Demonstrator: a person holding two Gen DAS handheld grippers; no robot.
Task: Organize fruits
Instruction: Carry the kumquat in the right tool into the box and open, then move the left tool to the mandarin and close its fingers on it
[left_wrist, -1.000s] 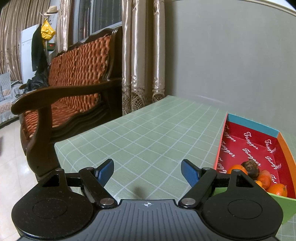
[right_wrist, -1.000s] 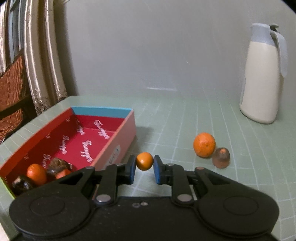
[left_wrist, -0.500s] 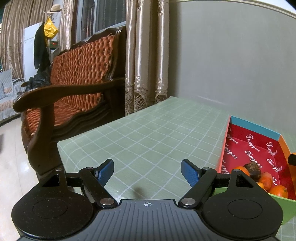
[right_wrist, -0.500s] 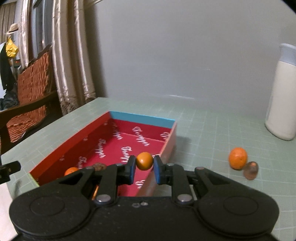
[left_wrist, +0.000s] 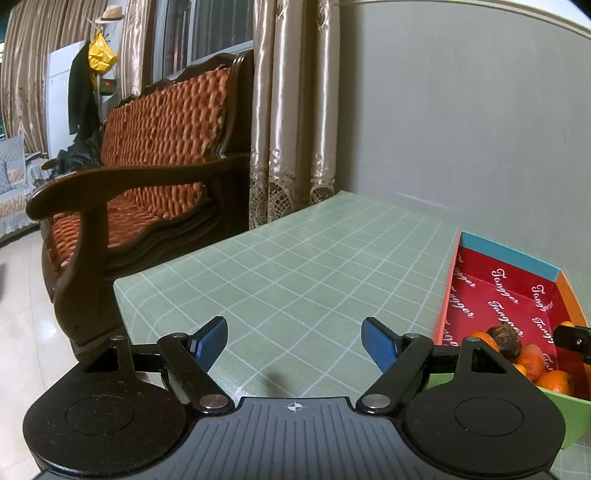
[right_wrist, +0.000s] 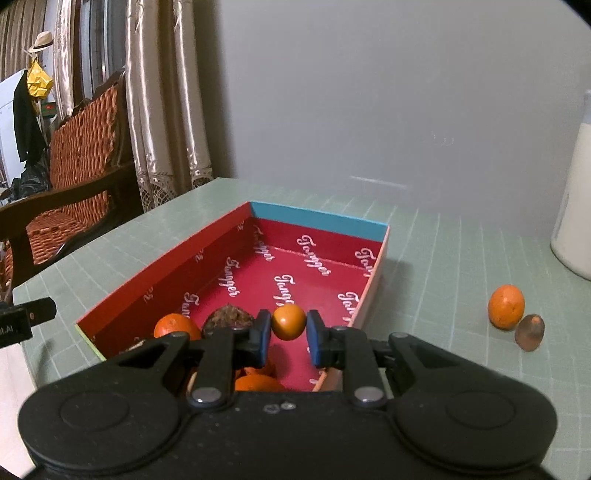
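Note:
My right gripper (right_wrist: 288, 329) is shut on a small orange fruit (right_wrist: 288, 322) and holds it above the near end of a red box (right_wrist: 317, 220) printed with white lettering. Inside the box lie oranges (right_wrist: 176, 326) and a dark brown fruit (right_wrist: 228, 316). The box also shows in the left wrist view (left_wrist: 509, 254), at the right, with its fruits (left_wrist: 554, 380). My left gripper (left_wrist: 294, 339) is open and empty over the green checked table (left_wrist: 314, 266), left of the box. An orange (right_wrist: 505, 306) and a brown fruit (right_wrist: 529, 332) lie on the table right of the box.
A white thermos jug (right_wrist: 574, 199) stands at the far right by the grey wall. A wooden sofa with orange cushions (left_wrist: 147, 155) and curtains (left_wrist: 291, 110) stand past the table's left edge.
My right gripper has carried the small orange fruit left and forward, from beside the box to over its near end. The left gripper has barely moved and stays open.

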